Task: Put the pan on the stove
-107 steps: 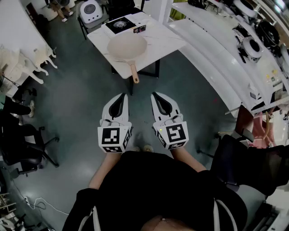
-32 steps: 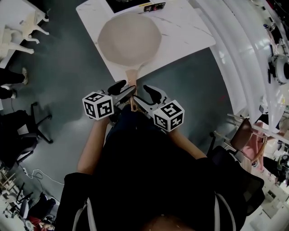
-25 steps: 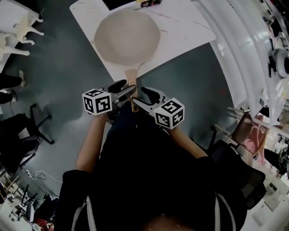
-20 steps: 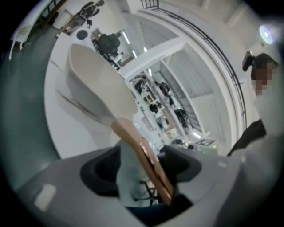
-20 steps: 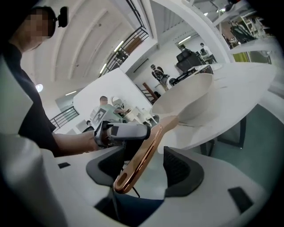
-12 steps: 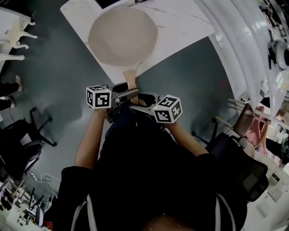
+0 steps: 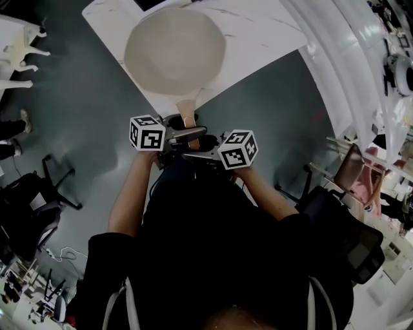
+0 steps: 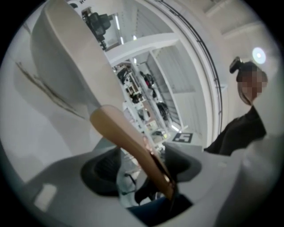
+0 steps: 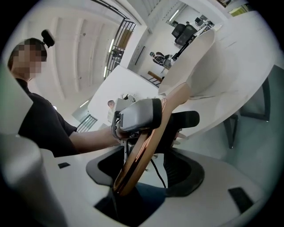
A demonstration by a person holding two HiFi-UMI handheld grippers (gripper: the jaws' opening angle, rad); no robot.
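A beige pan (image 7: 174,48) lies on the white table (image 7: 258,32), its wooden handle (image 7: 188,111) sticking out over the near edge toward me. A dark corner of the stove (image 7: 150,4) shows at the top edge. My left gripper (image 7: 184,127) comes at the handle from the left, my right gripper (image 7: 201,147) from the right. In the left gripper view the handle (image 8: 128,142) runs between the wide jaws of the left gripper (image 8: 142,159) with gaps beside it. The right gripper (image 9: 146,166) likewise straddles the handle (image 9: 146,137) without pressing; a left finger (image 9: 137,116) shows beyond.
Black office chairs (image 7: 32,193) stand on the grey floor at left, another chair (image 7: 342,238) at right. A long white curved counter (image 7: 342,58) runs along the right side. The person's arms and dark shirt fill the lower middle.
Both grippers have come from over the floor up to the table's edge and drawn in from either side, so the pan's handle now lies between both pairs of jaws. The pan has not moved.
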